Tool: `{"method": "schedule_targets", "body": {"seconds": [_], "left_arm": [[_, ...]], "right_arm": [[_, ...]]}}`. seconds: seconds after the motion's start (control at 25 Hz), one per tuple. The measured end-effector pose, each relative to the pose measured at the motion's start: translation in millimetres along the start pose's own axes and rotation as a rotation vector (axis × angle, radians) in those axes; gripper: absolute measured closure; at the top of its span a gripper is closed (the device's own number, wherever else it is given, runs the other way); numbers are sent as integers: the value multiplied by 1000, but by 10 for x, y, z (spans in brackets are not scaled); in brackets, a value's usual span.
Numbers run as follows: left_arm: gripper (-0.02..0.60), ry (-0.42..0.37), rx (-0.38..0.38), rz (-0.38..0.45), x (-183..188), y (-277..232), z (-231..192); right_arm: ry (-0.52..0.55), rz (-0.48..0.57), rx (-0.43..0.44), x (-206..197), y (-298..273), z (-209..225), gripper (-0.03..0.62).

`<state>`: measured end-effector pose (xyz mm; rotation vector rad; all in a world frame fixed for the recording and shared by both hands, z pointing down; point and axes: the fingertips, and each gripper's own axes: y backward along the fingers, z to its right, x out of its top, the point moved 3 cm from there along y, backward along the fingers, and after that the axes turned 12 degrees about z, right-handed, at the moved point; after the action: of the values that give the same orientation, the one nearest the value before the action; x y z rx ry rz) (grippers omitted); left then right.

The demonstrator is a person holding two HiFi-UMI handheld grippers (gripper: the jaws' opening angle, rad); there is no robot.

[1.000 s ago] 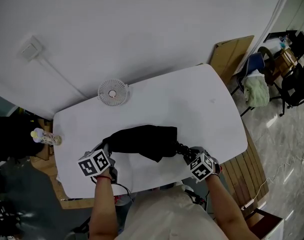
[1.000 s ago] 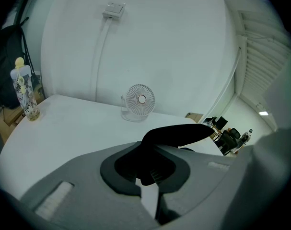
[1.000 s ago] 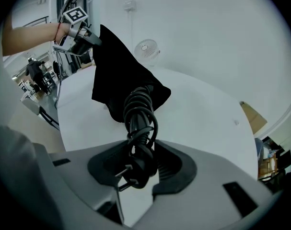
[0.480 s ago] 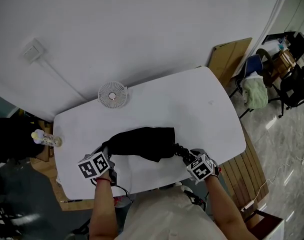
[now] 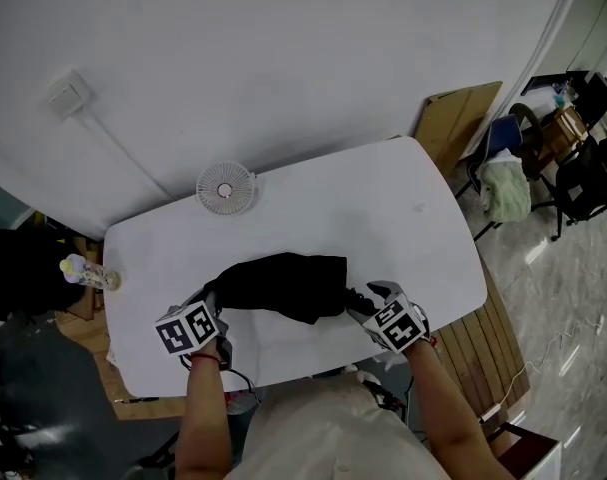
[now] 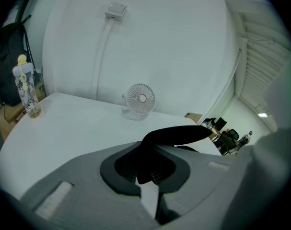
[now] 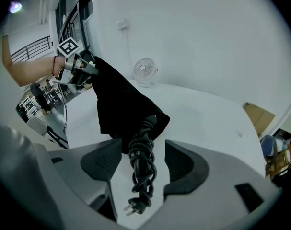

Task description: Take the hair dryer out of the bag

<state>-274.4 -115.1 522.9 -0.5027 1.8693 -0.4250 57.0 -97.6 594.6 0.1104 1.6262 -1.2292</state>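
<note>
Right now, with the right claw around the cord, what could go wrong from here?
1. The right claw has just been opening. The coiled cord sits between its jaws ungripped, so a pull could come away empty.
2. Pulling the cord alone could uncoil it rather than draw the dryer, which is not in view, from the bag.
3. The left claw pinches only a fold of the bag, which may slip.

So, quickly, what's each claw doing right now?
Left gripper: shut on the black bag.
Right gripper: open, jaws just opened; the coiled power cord sits between them, ungripped.
</note>
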Motion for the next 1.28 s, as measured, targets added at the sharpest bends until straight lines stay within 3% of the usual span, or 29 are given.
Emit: {"method": "schedule_targets", "body": {"seconds": [0.2,0.44,1.12,1.28], "left_arm": [[557,1,-1,-11,-34,14,-17],[557,9,-12,-21,-59,17,-47],[557,15,-32,-47,-169,-1,-92],[557,15,-24,-48,-159,-11,-113]], "right_arm": [[81,-74,28,83,-285,-73,306],[91,-159,32,24,-505,-77,323],[24,-331,138,-51,-794,-58,345],[-34,-327,126,-17,-812,-37,366]]}}
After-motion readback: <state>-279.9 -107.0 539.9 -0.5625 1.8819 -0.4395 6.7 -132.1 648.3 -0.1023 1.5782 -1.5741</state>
